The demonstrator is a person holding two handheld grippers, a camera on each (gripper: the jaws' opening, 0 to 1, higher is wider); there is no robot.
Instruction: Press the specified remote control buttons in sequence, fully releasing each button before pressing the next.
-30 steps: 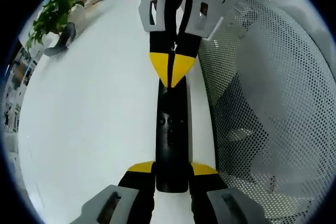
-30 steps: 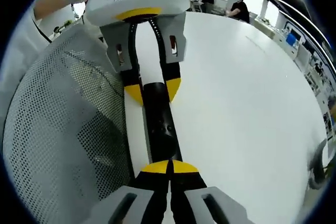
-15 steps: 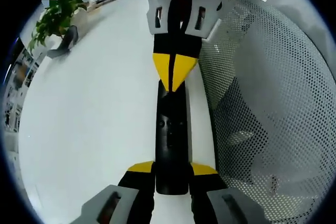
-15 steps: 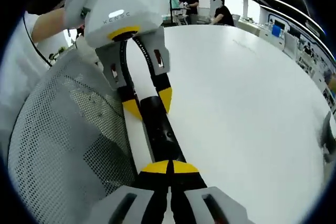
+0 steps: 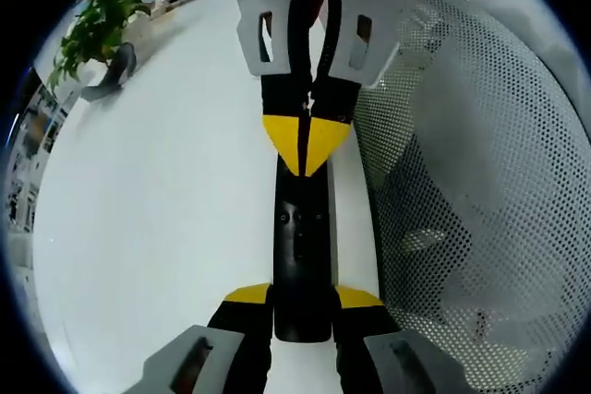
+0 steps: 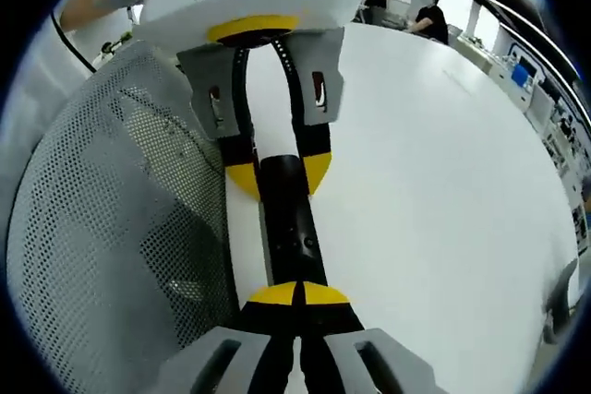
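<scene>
A slim black remote control (image 5: 302, 251) lies lengthwise over the white table (image 5: 157, 191). My left gripper (image 5: 303, 296) is shut on its near end, one yellow-tipped finger on each side. My right gripper (image 5: 305, 143) comes in from the top, shut, and its joined yellow tips rest over the remote's far end. In the right gripper view the same remote (image 6: 288, 223) runs away from my shut right gripper (image 6: 297, 294). The tips cover the remote's near end, and I cannot tell whether they press it. At its far end the left gripper (image 6: 280, 173) clamps both sides.
A white perforated mesh surface (image 5: 462, 182) stands close along one side of the remote, and it is on the left as mesh (image 6: 111, 228) in the right gripper view. A potted plant (image 5: 88, 29) sits at the table's far edge. People (image 6: 429, 11) stand far behind the table (image 6: 434, 182).
Half a second ago my right gripper had drawn back from the remote; it has come in close again over the remote's end. The left gripper kept its hold and stayed still.
</scene>
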